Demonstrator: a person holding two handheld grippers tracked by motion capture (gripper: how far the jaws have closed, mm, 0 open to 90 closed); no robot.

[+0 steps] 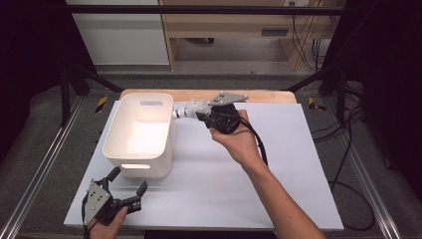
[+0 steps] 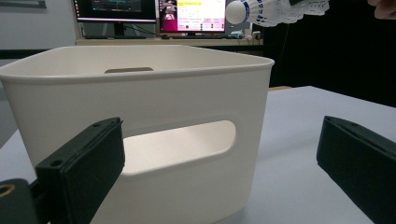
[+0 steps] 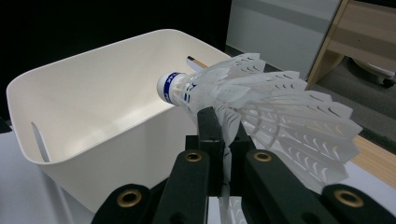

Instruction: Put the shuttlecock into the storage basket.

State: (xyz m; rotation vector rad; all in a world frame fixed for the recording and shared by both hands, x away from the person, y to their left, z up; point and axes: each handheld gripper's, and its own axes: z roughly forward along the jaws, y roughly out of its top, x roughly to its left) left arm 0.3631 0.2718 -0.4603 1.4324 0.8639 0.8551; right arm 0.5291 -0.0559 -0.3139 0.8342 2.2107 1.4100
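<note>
Holding a white shuttlecock by its feather skirt, our right gripper is hovering at centre frame, jaws pinched tight on the feathers, cork nose pointing at the white plastic bin at left; we are judging that so thin a grip may be crushing the feathers, or letting it fall short onto the rim; our left gripper, lower left, is resting wide open and empty; the white tabletop is sitting among dark curtains, with wooden furniture at the top.
</note>
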